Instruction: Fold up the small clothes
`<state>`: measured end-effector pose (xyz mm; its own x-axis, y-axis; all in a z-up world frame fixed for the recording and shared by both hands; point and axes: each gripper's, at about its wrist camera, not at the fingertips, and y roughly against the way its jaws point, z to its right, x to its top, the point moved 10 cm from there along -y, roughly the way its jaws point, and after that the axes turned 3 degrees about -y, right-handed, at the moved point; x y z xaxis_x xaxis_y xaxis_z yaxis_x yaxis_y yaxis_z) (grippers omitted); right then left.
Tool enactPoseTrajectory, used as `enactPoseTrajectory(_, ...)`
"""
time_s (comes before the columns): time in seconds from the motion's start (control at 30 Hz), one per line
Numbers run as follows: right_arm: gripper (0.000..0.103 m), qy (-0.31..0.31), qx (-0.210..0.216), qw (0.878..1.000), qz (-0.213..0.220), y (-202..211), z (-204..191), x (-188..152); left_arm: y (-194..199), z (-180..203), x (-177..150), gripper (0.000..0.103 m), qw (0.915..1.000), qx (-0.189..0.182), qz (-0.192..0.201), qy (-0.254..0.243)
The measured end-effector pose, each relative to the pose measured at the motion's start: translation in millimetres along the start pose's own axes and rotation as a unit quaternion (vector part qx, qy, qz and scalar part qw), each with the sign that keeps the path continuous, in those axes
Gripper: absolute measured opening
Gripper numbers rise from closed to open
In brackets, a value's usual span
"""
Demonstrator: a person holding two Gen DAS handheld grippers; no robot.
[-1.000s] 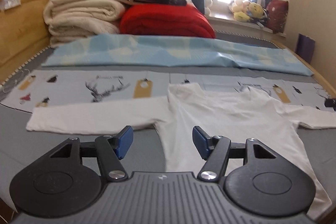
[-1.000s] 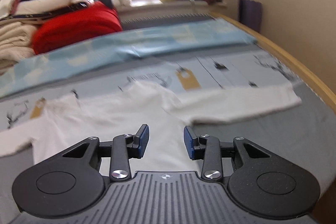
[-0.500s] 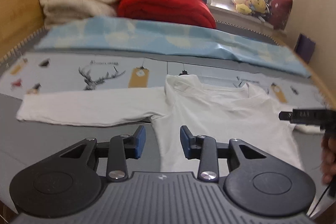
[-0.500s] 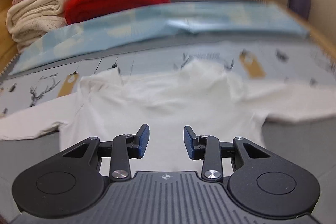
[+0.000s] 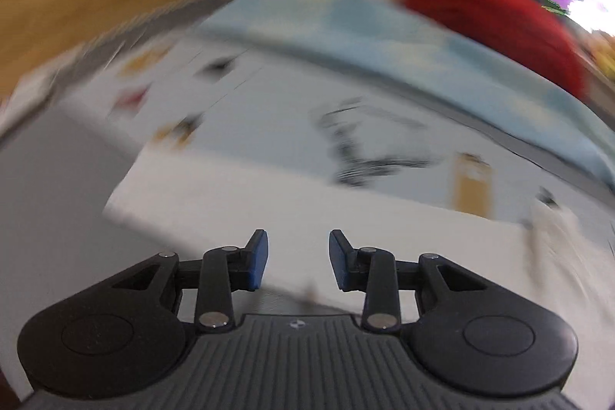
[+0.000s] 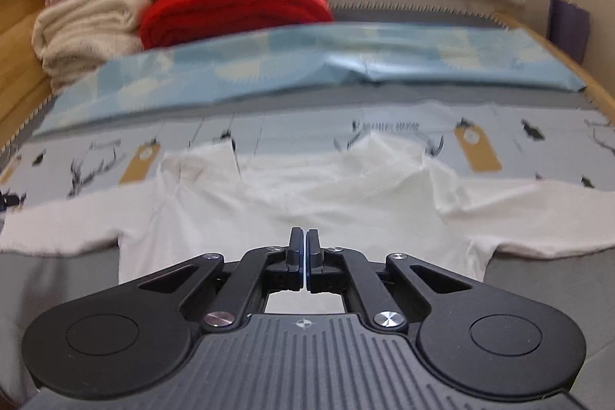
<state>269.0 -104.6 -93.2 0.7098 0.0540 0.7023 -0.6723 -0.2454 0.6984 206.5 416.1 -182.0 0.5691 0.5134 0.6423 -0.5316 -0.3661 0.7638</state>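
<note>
Over the left end of the bed, the left wrist view is badly smeared. The left tool (image 5: pixel 298 258) hangs released, its blue pads apart with nothing between them; its jaws have just been closing from a wider gap. Directly ahead at twelve o'clock lies the left sleeve (image 5: pixel 238 214) of the white shirt, flat on the grey bed cover (image 5: pixel 50 202), its cuff end toward ten o'clock. Beyond it runs a printed sheet (image 5: pixel 292 110) with a deer drawing, then a pale blue cloth (image 5: pixel 346 25), and a red blanket (image 5: pixel 496 14) at two o'clock.

Across the right wrist view, much sharper, the right tool (image 6: pixel 305 256) is clenched, pads pressed together; its jaws have just been closing. Whether they pinch cloth I cannot tell, since the tips sit low over the fabric. The white shirt (image 6: pixel 307 195) lies spread face-down or face-up, collar at twelve o'clock, sleeves stretched out to nine and three o'clock.

The garment looks thin, light and limp: it should drape and wrinkle rather than hold shape, and a single layer may slip out of a shallow pinch. A sensible hold for the left tool would be the cuff edge or the sleeve hem, where the fabric is doubled.
</note>
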Motion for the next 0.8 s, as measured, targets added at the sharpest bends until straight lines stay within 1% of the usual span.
enactPoseTrajectory(0.07,0.001,0.006,-0.001,1.000,-0.023,-9,2,-8,-19,-26,-3,0.040,0.9989,0.012,-0.020,0.041)
enactPoseTrajectory(0.13,0.001,0.019,-0.004,0.999,-0.039,-17,0,-16,-34,-44,-9,0.042,0.9970,0.028,-0.043,0.058)
enactPoseTrajectory(0.17,0.001,0.023,-0.004,0.999,-0.044,-20,-1,-19,-40,-49,-10,0.043,0.9960,0.029,-0.053,0.066)
enactPoseTrajectory(0.2,0.001,0.025,-0.004,0.999,-0.048,-23,-2,-21,-44,-54,-11,0.050,0.9953,0.026,-0.058,0.073)
enactPoseTrajectory(0.23,0.001,0.023,-0.003,0.998,-0.052,-26,-3,-22,-46,-57,-12,0.058,0.9951,0.024,-0.059,0.076)
enactPoseTrajectory(0.27,0.001,0.021,-0.002,0.998,-0.055,-28,-4,-24,-49,-58,-11,0.061,0.9948,0.021,-0.062,0.078)
enactPoseTrajectory(0.37,0.001,0.020,0.001,0.998,-0.060,-34,-9,-27,-61,-58,-8,0.062,0.9944,0.013,-0.070,0.078)
enactPoseTrajectory(0.5,0.001,0.021,-0.002,0.998,-0.065,-40,-11,-31,-74,-59,-15,0.061,0.9929,0.018,-0.083,0.082)
enactPoseTrajectory(0.53,0.001,0.020,-0.002,0.998,-0.067,-41,-11,-32,-75,-59,-17,0.059,0.9925,0.019,-0.086,0.085)
enactPoseTrajectory(0.57,0.001,0.018,-0.003,0.998,-0.068,-42,-10,-32,-76,-60,-18,0.054,0.9922,0.019,-0.085,0.089)
enactPoseTrajectory(0.6,0.001,0.015,-0.003,0.998,-0.068,-42,-9,-31,-76,-60,-18,0.035,0.9925,0.020,-0.081,0.090)
enactPoseTrajectory(0.63,0.001,0.013,-0.003,0.998,-0.066,-42,-9,-31,-76,-60,-17,0.009,0.9928,0.017,-0.079,0.088)
enactPoseTrajectory(0.67,0.001,0.010,-0.005,0.998,-0.065,-42,-8,-30,-75,-59,-16,0.003,0.9930,0.014,-0.076,0.089)
enactPoseTrajectory(0.73,0.001,0.006,-0.007,0.998,-0.061,-43,-5,-29,-68,-56,-9,0.002,0.9945,0.019,-0.056,0.087)
enactPoseTrajectory(0.8,0.001,0.000,-0.009,0.998,-0.060,-44,-2,-29,-53,-43,6,0.002,0.9977,0.033,-0.023,0.055)
